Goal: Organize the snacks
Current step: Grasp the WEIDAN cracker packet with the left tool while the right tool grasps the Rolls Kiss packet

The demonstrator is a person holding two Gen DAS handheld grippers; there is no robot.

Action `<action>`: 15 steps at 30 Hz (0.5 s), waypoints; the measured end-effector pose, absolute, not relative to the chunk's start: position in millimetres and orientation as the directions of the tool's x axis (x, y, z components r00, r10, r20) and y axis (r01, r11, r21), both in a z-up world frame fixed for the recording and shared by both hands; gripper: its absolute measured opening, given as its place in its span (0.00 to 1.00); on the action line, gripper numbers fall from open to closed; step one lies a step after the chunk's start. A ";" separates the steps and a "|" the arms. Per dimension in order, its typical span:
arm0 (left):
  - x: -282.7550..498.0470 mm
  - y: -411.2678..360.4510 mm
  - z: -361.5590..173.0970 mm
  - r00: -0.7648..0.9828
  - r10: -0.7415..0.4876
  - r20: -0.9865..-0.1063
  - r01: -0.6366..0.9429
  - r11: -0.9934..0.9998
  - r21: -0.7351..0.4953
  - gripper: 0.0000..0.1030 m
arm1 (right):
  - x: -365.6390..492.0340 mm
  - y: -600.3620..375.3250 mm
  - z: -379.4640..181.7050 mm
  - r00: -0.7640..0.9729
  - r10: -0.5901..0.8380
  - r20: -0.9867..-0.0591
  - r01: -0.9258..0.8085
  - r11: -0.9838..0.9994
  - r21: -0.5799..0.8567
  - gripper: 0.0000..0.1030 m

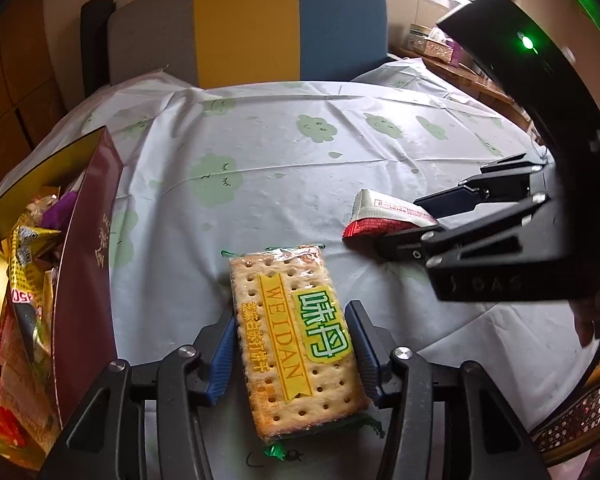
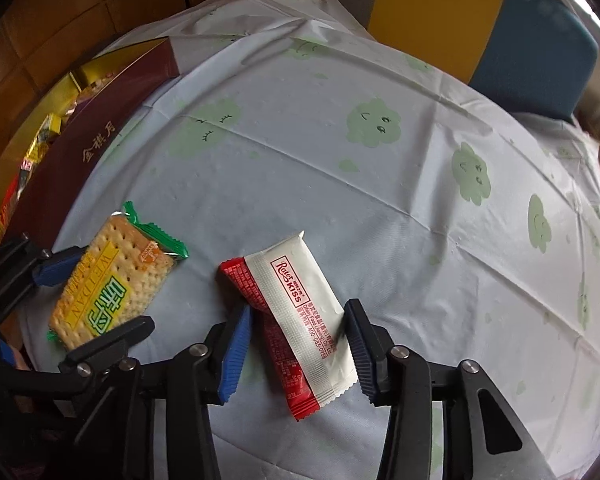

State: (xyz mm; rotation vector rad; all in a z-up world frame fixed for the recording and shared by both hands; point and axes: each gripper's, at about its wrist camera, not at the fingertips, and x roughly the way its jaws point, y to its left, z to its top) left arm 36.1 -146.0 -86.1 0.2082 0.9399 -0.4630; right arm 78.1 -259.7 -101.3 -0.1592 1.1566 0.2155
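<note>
The left hand-held gripper (image 1: 290,354) straddles a cracker packet (image 1: 296,344) marked WEIDAN, which lies flat on the desk (image 1: 284,184) under a pale cloth printed with green clouds. Its blue pads (image 1: 224,354) sit against the packet's long edges and appear to press on both sides, so the jaws are partly closed around it.

In the left wrist view the right hand-held gripper (image 1: 416,224) reaches in from 3 o'clock, its fingers over a red and white wafer packet (image 1: 384,216) that lies at about 1 o'clock from the crackers.

From the right wrist view, the right hand-held gripper (image 2: 298,354) has that packet (image 2: 300,320), marked Rater KISS, between its jaws. The pads (image 2: 236,356) touch the red edge on one side and the white edge on the other, so the grip looks closed on it, with the packet resting on the cloth.

A dark red box (image 2: 100,128) with a gold lining stands at 10 o'clock in this view, well apart from the wafer packet and near the crackers. Other wrapped snacks (image 1: 24,264) fill it. A chair back (image 1: 252,28) in grey, yellow and blue rises at 12 o'clock beyond the desk.
</note>
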 end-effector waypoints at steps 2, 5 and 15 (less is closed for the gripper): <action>35.0 -145.1 -83.9 0.496 -0.285 -0.820 0.464 0.885 -0.027 0.51 | 79.0 -261.1 -102.2 0.377 0.098 -0.921 -0.245 0.969 0.002 0.47; 31.6 -142.5 -78.9 0.493 -0.289 -0.821 0.463 0.886 -0.034 0.51 | 79.7 -262.8 -102.1 0.374 0.103 -0.922 -0.237 0.971 0.013 0.47; 18.4 -131.6 -37.9 0.549 -0.293 -0.783 0.442 0.897 -0.026 0.51 | 75.2 -257.2 -101.2 0.408 0.069 -0.910 -0.266 0.963 -0.046 0.46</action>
